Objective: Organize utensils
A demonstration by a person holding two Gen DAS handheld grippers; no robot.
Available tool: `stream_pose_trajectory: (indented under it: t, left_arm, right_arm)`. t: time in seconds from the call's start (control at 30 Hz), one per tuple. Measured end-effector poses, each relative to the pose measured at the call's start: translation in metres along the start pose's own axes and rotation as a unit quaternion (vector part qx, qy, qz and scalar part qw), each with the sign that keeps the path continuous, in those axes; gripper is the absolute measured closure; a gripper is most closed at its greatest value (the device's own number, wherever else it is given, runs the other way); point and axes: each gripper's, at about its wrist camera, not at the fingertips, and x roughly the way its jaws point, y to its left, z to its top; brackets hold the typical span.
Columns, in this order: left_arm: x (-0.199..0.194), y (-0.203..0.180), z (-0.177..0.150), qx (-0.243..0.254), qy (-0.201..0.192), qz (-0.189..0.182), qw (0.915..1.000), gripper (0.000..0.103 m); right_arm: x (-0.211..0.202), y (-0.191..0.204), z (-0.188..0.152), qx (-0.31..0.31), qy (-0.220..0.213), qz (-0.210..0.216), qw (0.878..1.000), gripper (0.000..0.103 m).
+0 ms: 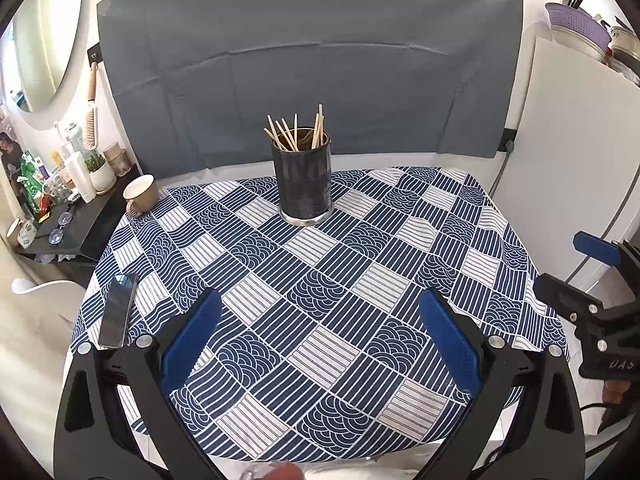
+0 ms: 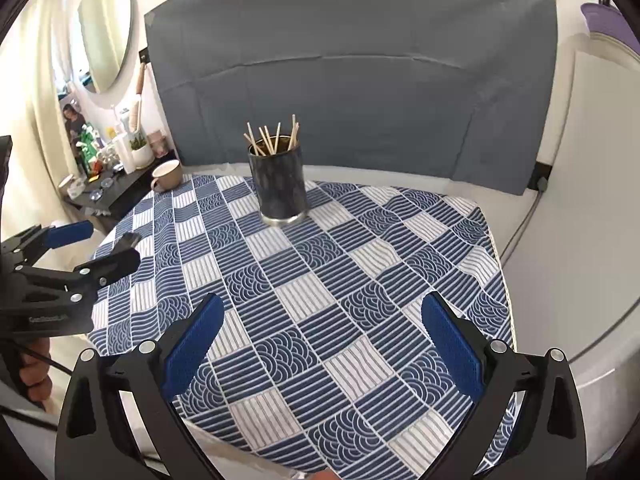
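A dark cylindrical holder (image 1: 305,184) with several wooden chopsticks (image 1: 294,132) standing in it sits at the far middle of the blue-and-white patterned tablecloth (image 1: 320,280). It also shows in the right wrist view (image 2: 280,186), with its chopsticks (image 2: 272,136). My left gripper (image 1: 320,332) is open and empty, above the near part of the table. My right gripper (image 2: 322,336) is open and empty too, well short of the holder. The right gripper shows at the right edge of the left wrist view (image 1: 576,276). The left gripper shows at the left edge of the right wrist view (image 2: 104,248).
A black phone (image 1: 118,310) lies at the table's left edge. A beige mug (image 1: 140,194) stands at the far left corner. A cluttered dark side shelf (image 1: 80,224) is to the left, a white cabinet (image 1: 580,152) to the right, a grey cloth (image 1: 312,60) behind.
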Motion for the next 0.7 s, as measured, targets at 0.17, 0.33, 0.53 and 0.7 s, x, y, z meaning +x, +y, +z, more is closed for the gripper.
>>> stream_pose_trajectory:
  t: [0.17,0.33,0.53,0.7]
  left_arm:
    - [0.002,-0.005,-0.008,-0.026,0.018,-0.027,0.9991,0.006]
    - [0.001,-0.009,-0.016,-0.033,0.019,-0.017,0.9991,0.006]
    - [-0.003,-0.014,-0.020,-0.036,0.013,-0.013,0.9992,0.006]
    - [-0.006,-0.018,-0.021,-0.024,0.011,-0.017,0.9995,0.006]
  right_arm:
    - [-0.002,-0.006,-0.004,0.009,-0.002,-0.003,1.000,0.008]
    - [-0.002,-0.004,-0.010,0.000,0.004,0.014,1.000,0.008]
    - [-0.005,-0.007,-0.011,-0.001,-0.004,0.014,1.000,0.008]
    - [-0.005,-0.006,-0.012,-0.003,-0.006,0.024,1.000,0.008]
